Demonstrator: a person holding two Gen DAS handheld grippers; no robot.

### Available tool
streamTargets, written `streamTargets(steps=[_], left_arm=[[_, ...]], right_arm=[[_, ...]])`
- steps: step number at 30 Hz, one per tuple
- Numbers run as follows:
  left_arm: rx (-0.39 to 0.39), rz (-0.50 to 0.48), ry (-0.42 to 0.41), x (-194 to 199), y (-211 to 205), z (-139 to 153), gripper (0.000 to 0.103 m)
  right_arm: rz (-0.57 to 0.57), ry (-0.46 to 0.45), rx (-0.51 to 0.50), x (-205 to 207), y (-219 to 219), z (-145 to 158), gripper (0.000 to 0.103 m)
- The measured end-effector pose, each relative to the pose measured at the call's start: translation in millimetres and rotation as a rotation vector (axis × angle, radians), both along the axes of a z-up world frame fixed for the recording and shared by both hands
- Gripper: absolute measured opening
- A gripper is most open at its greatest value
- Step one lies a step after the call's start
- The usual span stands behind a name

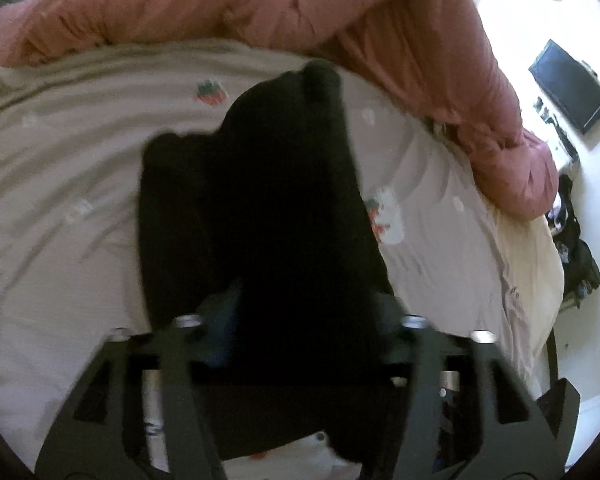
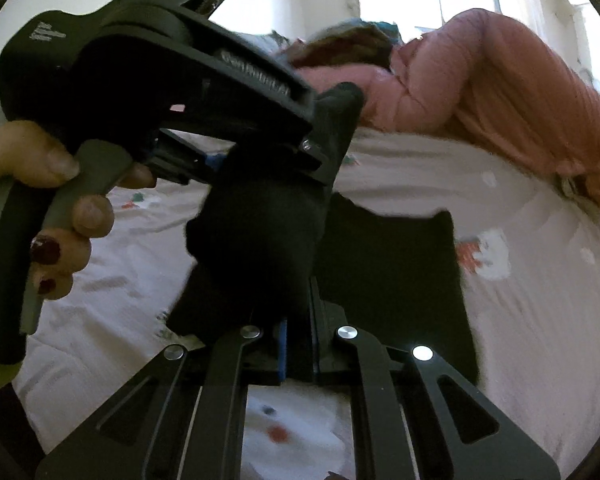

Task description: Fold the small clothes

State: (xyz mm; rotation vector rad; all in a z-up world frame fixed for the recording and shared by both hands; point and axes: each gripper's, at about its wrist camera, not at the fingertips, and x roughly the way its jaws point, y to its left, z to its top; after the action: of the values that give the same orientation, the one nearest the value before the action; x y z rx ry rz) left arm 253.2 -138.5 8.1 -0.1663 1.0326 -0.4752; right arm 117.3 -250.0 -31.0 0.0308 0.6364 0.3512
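A black garment (image 1: 260,200) lies on the pale bed sheet (image 1: 60,160), and part of it rises in a bunch toward both grippers. My left gripper (image 1: 304,316) has its jaws wide apart. The black cloth fills the gap between them, and one blue pad (image 1: 220,320) shows bare beside it. In the right wrist view the left gripper (image 2: 316,136) crosses from the upper left, held by a person's hand (image 2: 60,216), with the bunched cloth (image 2: 260,232) draped under its tips. My right gripper (image 2: 298,336) is shut, its blue pads pinching the garment's near edge.
A puffy pink duvet (image 1: 380,20) is heaped along the far side of the bed and reaches its right corner (image 2: 480,80). The sheet (image 2: 540,320) carries small strawberry prints. Beyond the bed's right edge are a dark flat screen (image 1: 568,84) and dark bags (image 1: 576,256).
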Motion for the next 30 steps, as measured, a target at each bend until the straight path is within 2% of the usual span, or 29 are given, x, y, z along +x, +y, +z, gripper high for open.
streamTargets(steps=[2,5,7,8,9,14,18,21,23,26,30], left_arm=[[-0.025,-0.012,0.011,-1.4,-5.0,-7.7,0.073],[-0.08,0.001,0.033,-5.2,0.6,-13.8,0.075],[-0.088,0.02,0.023,-7.9,8.9,-14.4,0.075],[-0.085,0.035,0.016,-9.2,13.0,-14.0,0.075],[-0.077,0.052,0.004,-11.4,19.6,-13.4,0.075],[-0.013,0.116,-0.067,-20.6,44.2,-9.4,0.075],[0.062,0.141,-0.109,-26.7,59.2,-12.8,0.075],[0.113,0.139,-0.13,-29.4,61.5,-18.9,0.075],[0.118,0.125,-0.124,-29.7,60.4,-24.3,0.075],[0.125,0.113,-0.107,-28.6,56.5,-32.4,0.075],[0.151,0.086,-0.112,-30.6,50.9,-38.2,0.076]], right_arm=[[-0.025,0.074,0.043,3.4,-12.3,-10.7,0.007],[-0.046,0.149,0.124,5.1,-32.9,-24.1,0.012],[-0.049,0.184,0.19,4.4,-44.3,-28.1,0.015],[-0.048,0.193,0.212,2.2,-49.4,-28.2,0.02],[-0.055,0.192,0.212,-0.6,-52.2,-27.6,0.025],[-0.064,0.198,0.25,-10.9,-70.1,-21.8,0.036],[-0.084,0.129,0.267,-15.8,-91.2,7.1,0.052],[-0.094,0.118,0.257,5.3,-97.3,25.9,0.056],[-0.07,0.155,0.263,28.6,-97.7,31.5,0.058],[-0.071,0.221,0.239,66.3,-97.1,26.6,0.058],[-0.07,0.301,0.256,108.1,-95.9,11.1,0.058]])
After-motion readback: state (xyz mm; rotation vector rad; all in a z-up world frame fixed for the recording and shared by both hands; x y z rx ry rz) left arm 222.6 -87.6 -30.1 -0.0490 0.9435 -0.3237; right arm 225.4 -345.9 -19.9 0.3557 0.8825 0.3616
